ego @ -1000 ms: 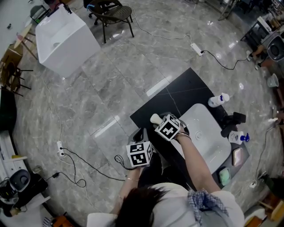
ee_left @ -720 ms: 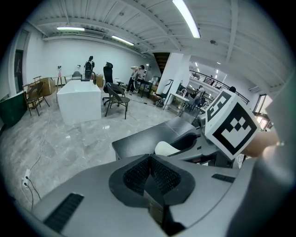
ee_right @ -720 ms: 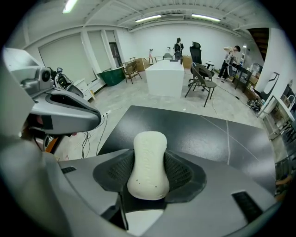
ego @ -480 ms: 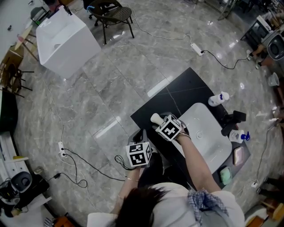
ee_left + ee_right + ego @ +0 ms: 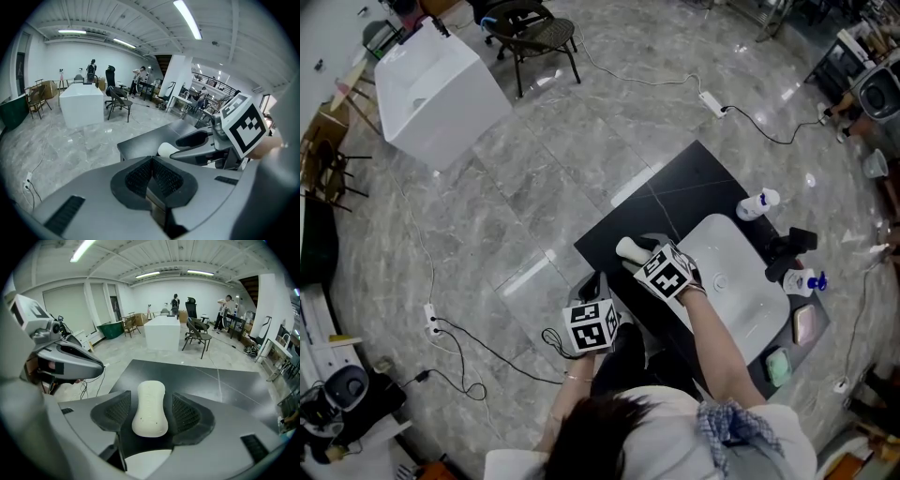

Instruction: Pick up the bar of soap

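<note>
Head view: a white basin (image 5: 745, 291) sits in the black table (image 5: 675, 192), with the bar of soap (image 5: 628, 249) on the tabletop at its nine o'clock. Left gripper view: the left gripper (image 5: 151, 174) is closed on nothing. Right gripper view: the right gripper (image 5: 151, 412) is opening around the cream, waisted bar, its pads clear of it.

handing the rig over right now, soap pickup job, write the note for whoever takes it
Right gripper: jaws opening. The bar of soap is between them with a gap on each side, so it is not gripped.
Left gripper: jaws shut, nothing in them, held off to the side of the right one.
Soap: appears to lie flat on the black counter, beside the white basin.
Done: right gripper is lined up around the soap.
Left: close on the soap and lift it; nothing is lifted yet.
</note>
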